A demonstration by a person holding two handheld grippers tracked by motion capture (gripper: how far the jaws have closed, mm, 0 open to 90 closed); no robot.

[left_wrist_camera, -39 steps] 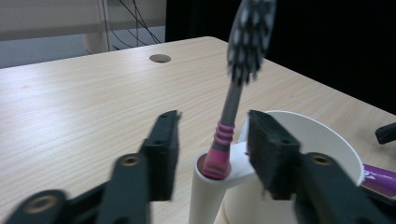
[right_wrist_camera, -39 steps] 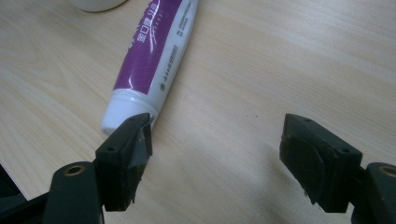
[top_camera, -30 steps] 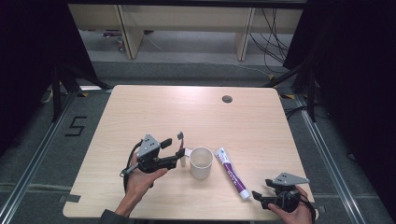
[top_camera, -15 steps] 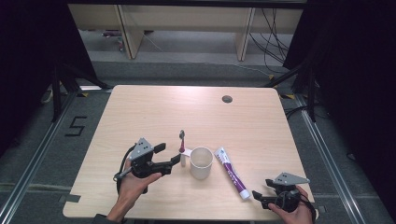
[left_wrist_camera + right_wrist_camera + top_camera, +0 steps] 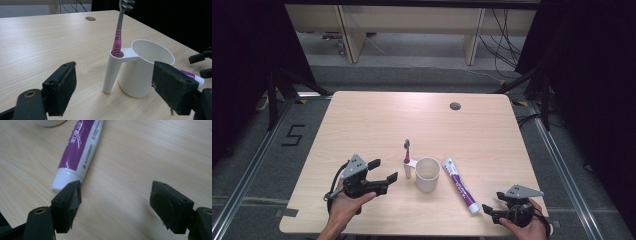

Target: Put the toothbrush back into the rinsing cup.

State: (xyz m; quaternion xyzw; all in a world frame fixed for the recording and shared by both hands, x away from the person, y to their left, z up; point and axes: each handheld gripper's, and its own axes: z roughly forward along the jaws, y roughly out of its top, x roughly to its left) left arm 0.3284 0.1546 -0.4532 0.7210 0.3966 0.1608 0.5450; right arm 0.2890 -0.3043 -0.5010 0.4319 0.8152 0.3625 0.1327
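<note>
On the wooden worktop (image 5: 377,125) a pink toothbrush (image 5: 118,35) stands upright in the side holder of a white cup (image 5: 427,174). A purple toothpaste tube (image 5: 458,184) lies just beside the cup. The left tongs (image 5: 382,171) gape empty near the cup, and the right tongs (image 5: 493,204) are spread wide by the tube's cap.

My left tongs (image 5: 382,171) sit low on the wooden bench (image 5: 377,120), jaws spread with nothing between them, pointing toward the white cup (image 5: 427,174). A pink toothbrush (image 5: 407,151) stands upright in the holder on the cup's left side. Just right of the cup lies a purple and white toothpaste tube (image 5: 460,185), slanting toward my right tongs (image 5: 490,211), which rest at the bench's near edge, jaws apart, close to the tube's cap.
</note>
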